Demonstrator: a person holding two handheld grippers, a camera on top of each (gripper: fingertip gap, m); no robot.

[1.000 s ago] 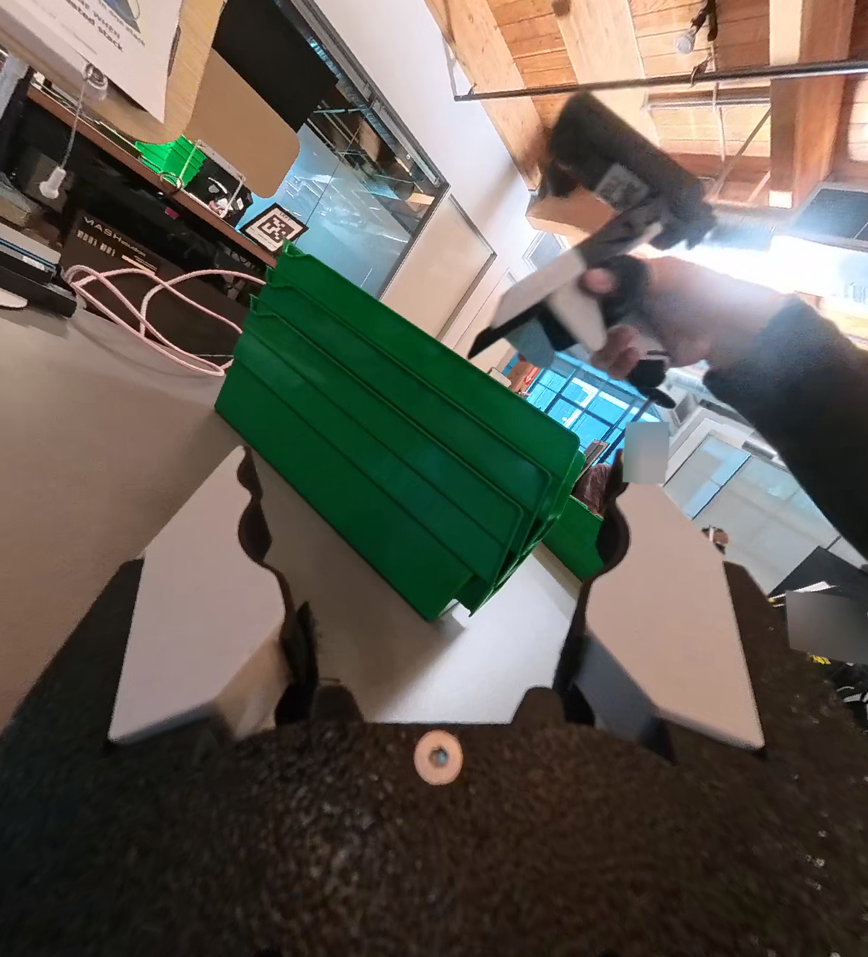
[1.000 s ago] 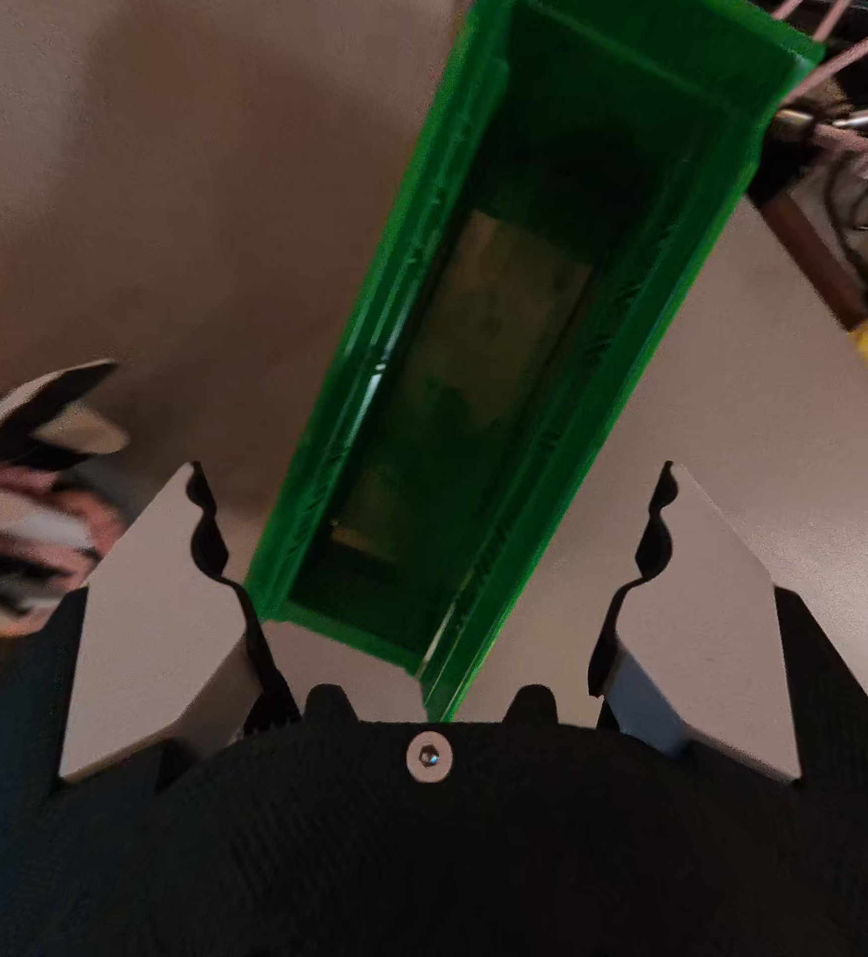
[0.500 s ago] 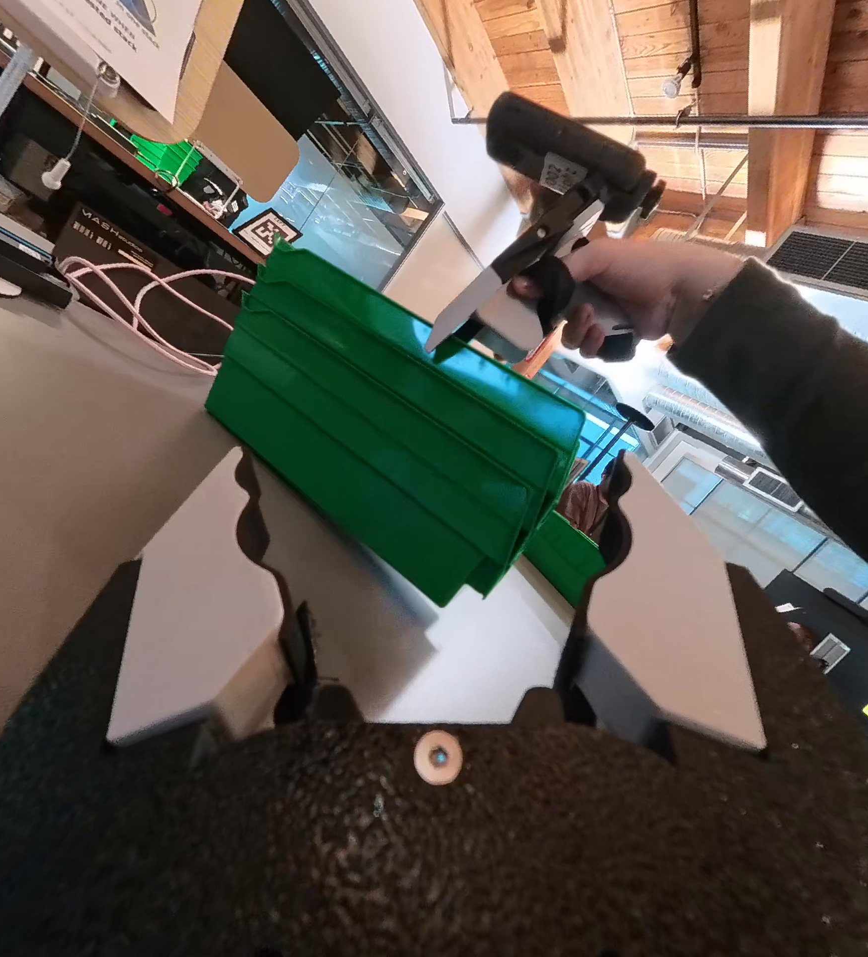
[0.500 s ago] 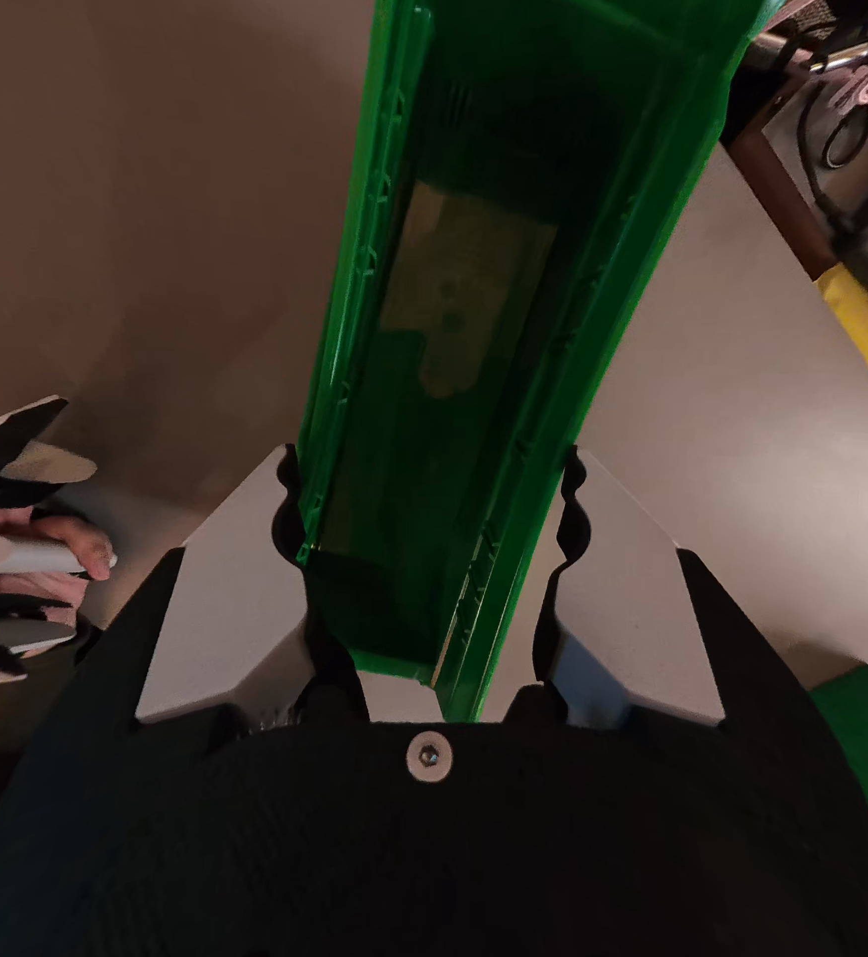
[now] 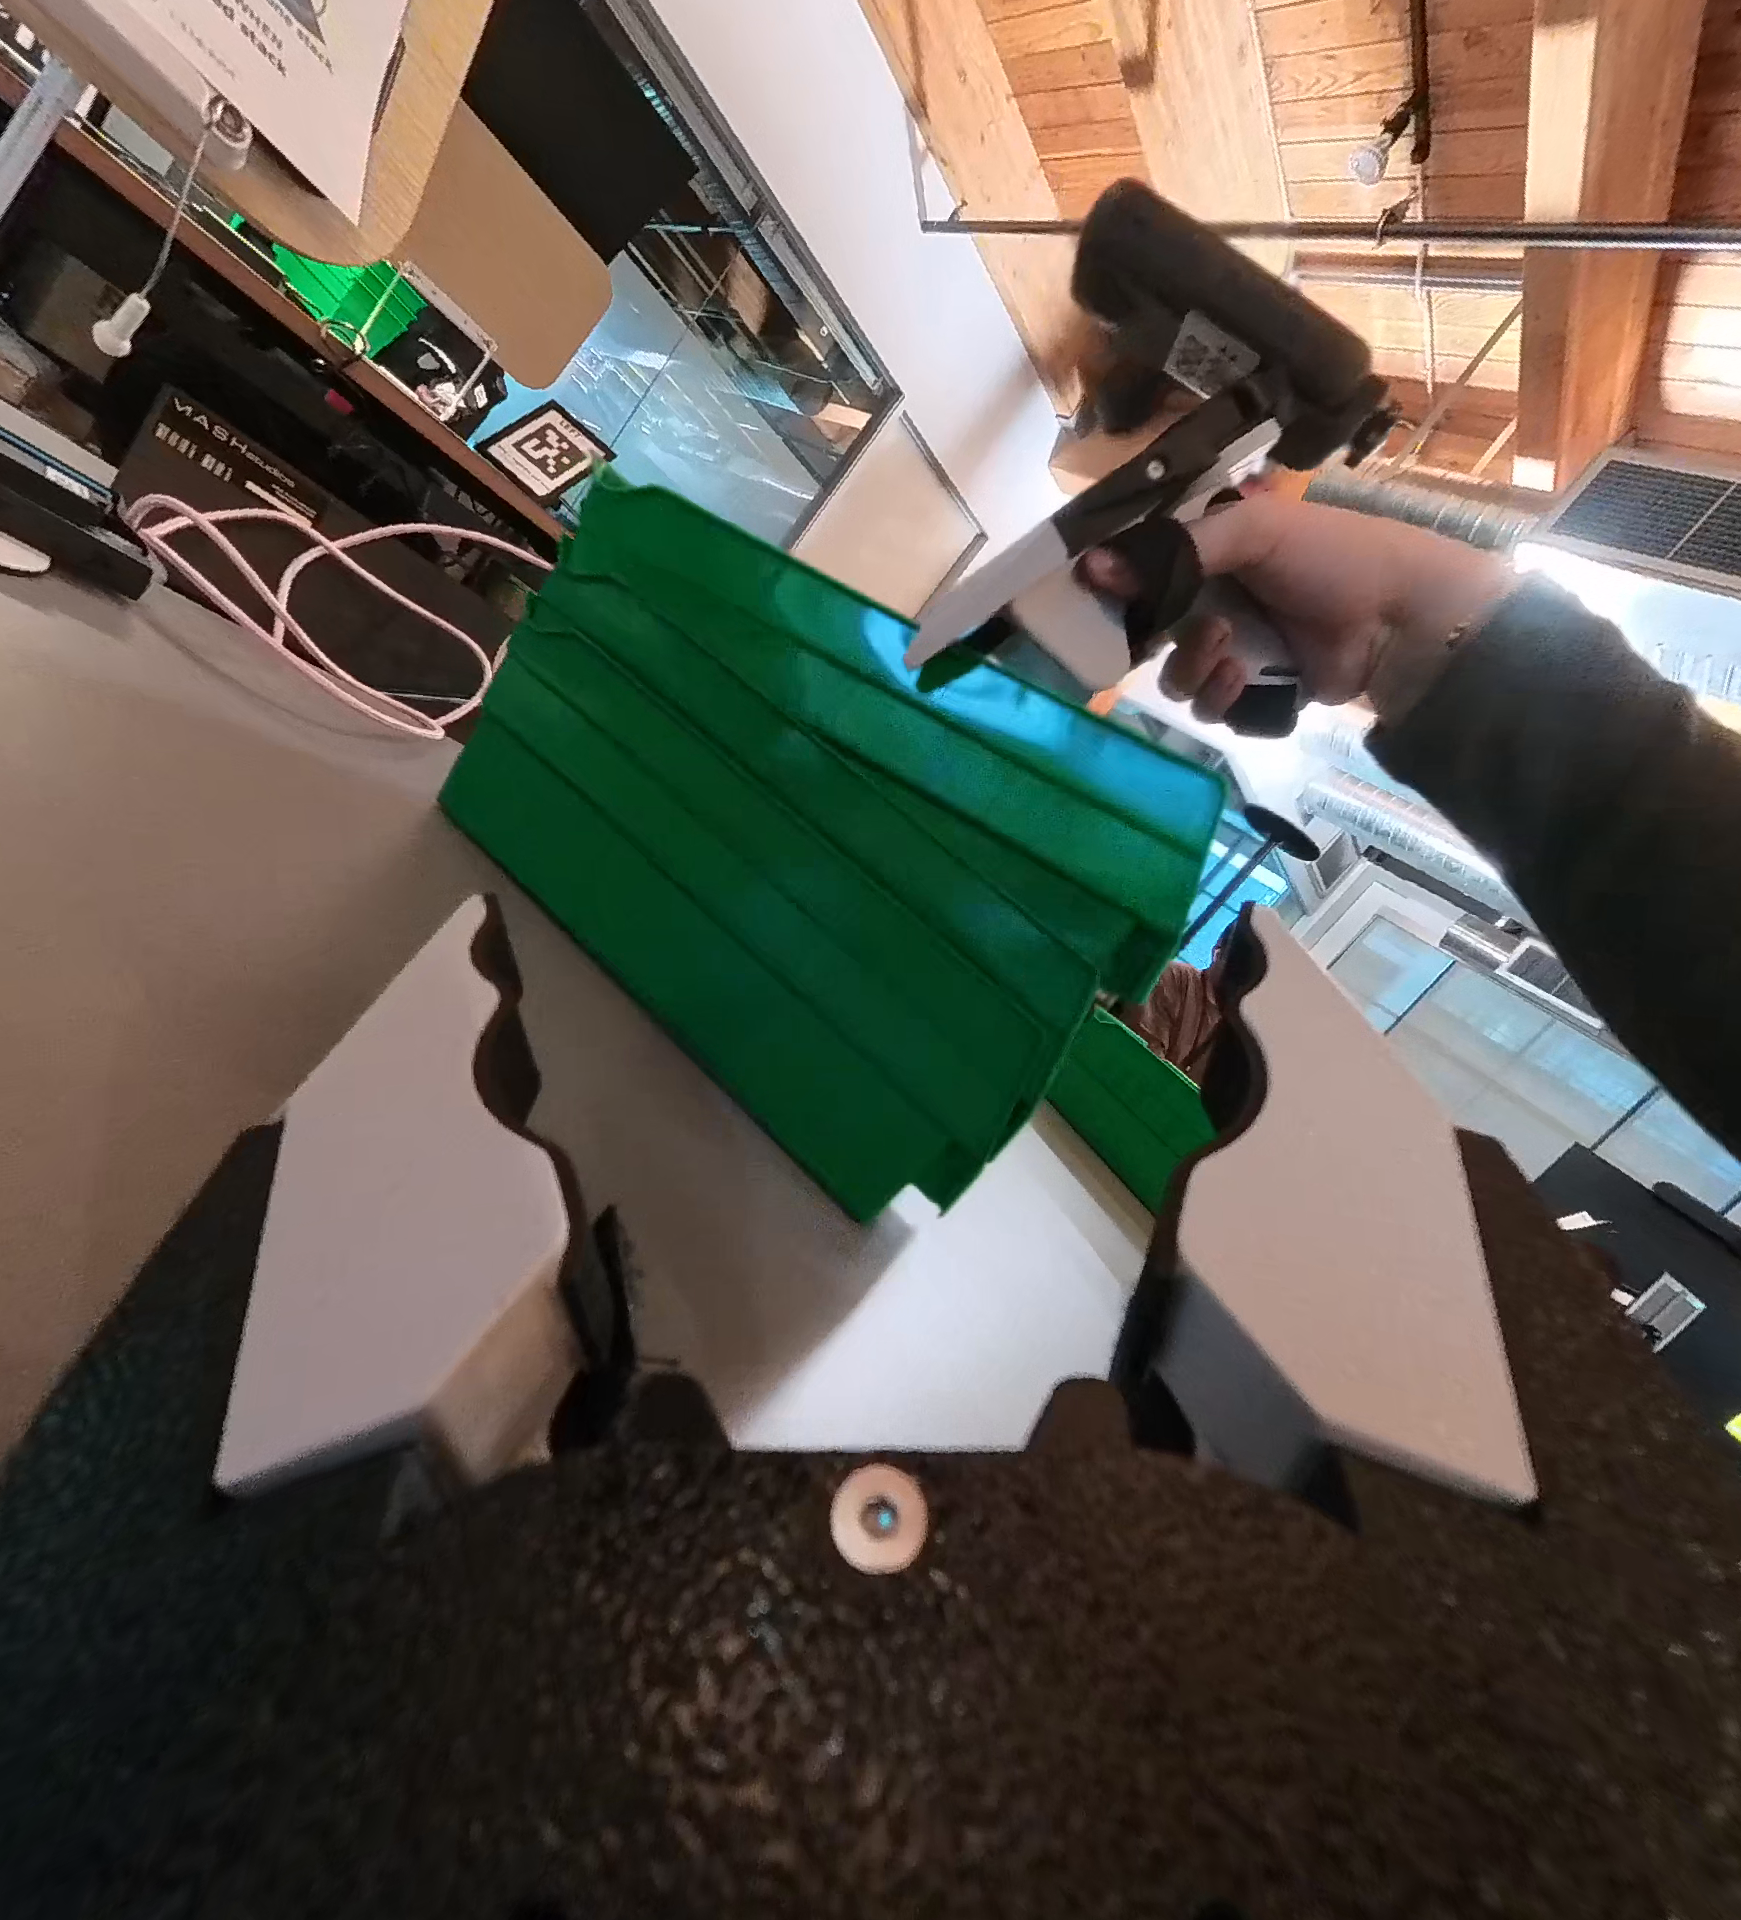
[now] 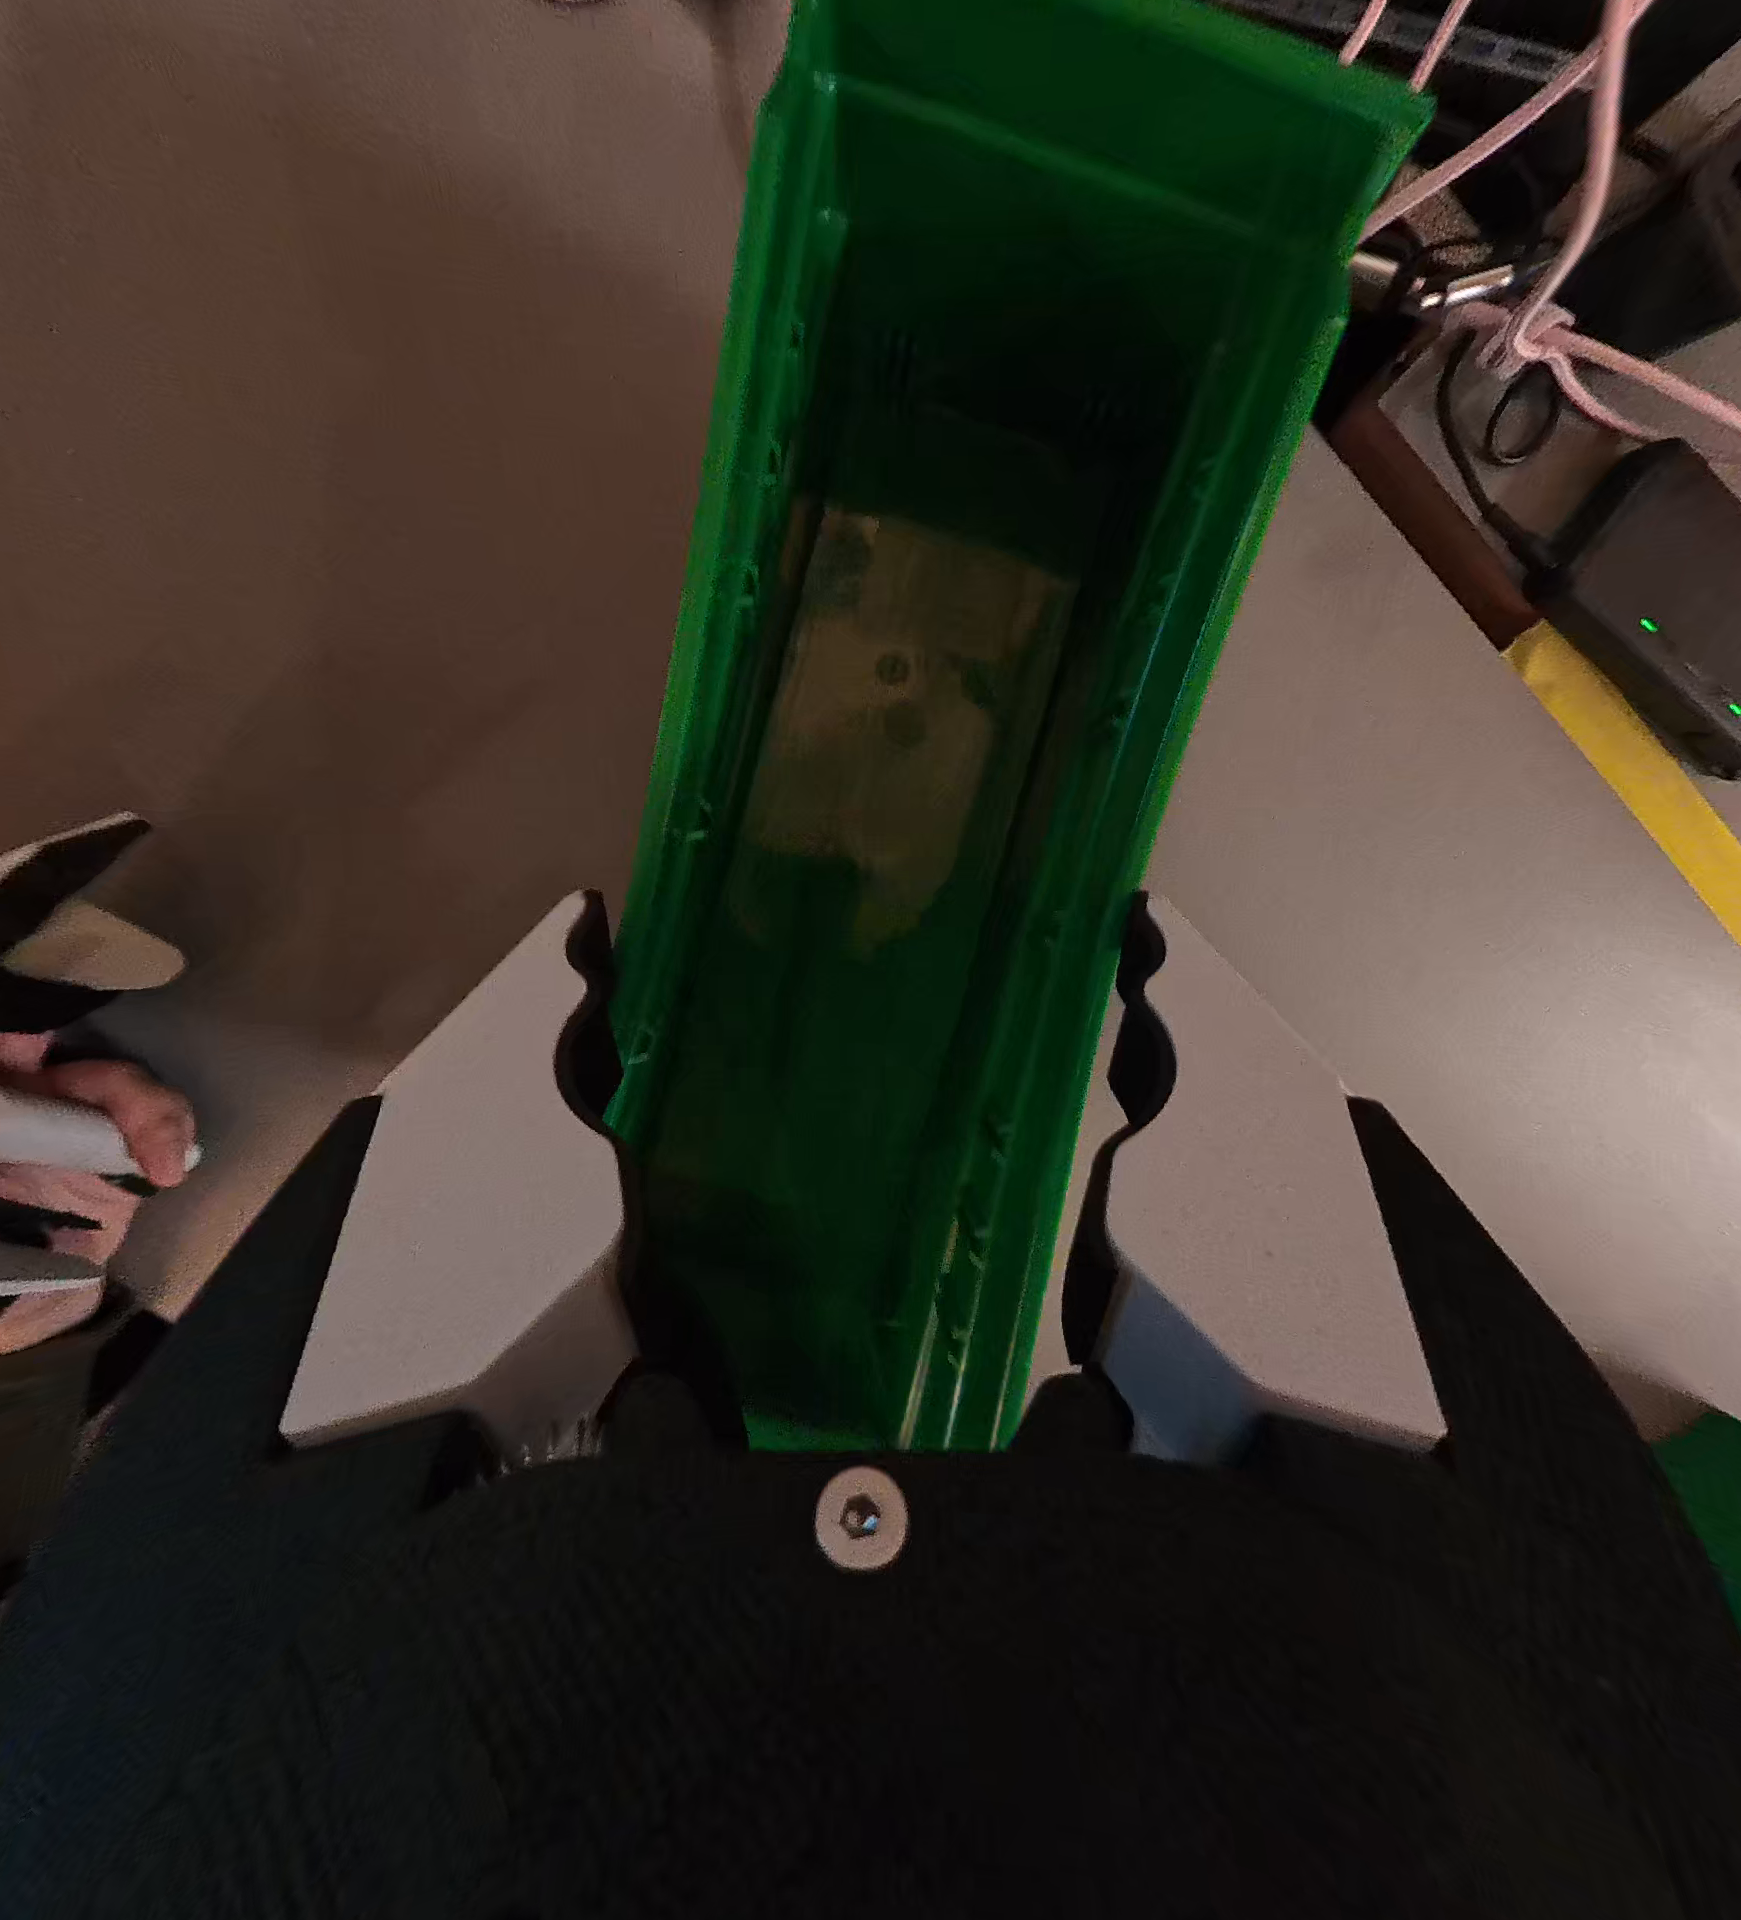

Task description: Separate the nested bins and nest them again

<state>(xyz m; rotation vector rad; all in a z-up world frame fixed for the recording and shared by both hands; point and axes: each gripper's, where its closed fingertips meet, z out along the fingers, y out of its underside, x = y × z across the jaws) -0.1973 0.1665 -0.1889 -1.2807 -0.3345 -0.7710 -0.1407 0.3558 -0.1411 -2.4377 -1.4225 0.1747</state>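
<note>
**Right gripper clamps the top bin; left gripper waits low and spread**

The right gripper (image 6: 861, 1039) comes down from above onto the near end of the stack (image 5: 793, 862), tilted steeply. Its fingers (image 6: 492, 1174) straddle the top bin (image 6: 959, 727) and press on its two long walls from outside, pinching it across its width. In the left wrist view the same gripper (image 5: 959, 649) shows held in a hand (image 5: 1302, 623) with a dark sleeve, its pale fingertips meeting the upper rim of the stack.

The left gripper (image 5: 866, 1029) sits low over the table (image 5: 118, 831), aimed at the stack's near corner. Its fingers (image 5: 398, 1226) are spread wide and touch nothing; the stack's corner lies between them but farther off. From the right wrist view it appears at the far left (image 6: 4, 1101), apart from the bins.

The stack is several green bins nested one in another, long and narrow, resting on the grey table. Their rims step up in ridged layers along the side. The top bin's inside is dark green, with a pale patch on its floor. Another green piece (image 5: 1126, 1101) lies behind the stack's near end. Pink cable (image 5: 326, 582) loops on the table to the far left.
</note>
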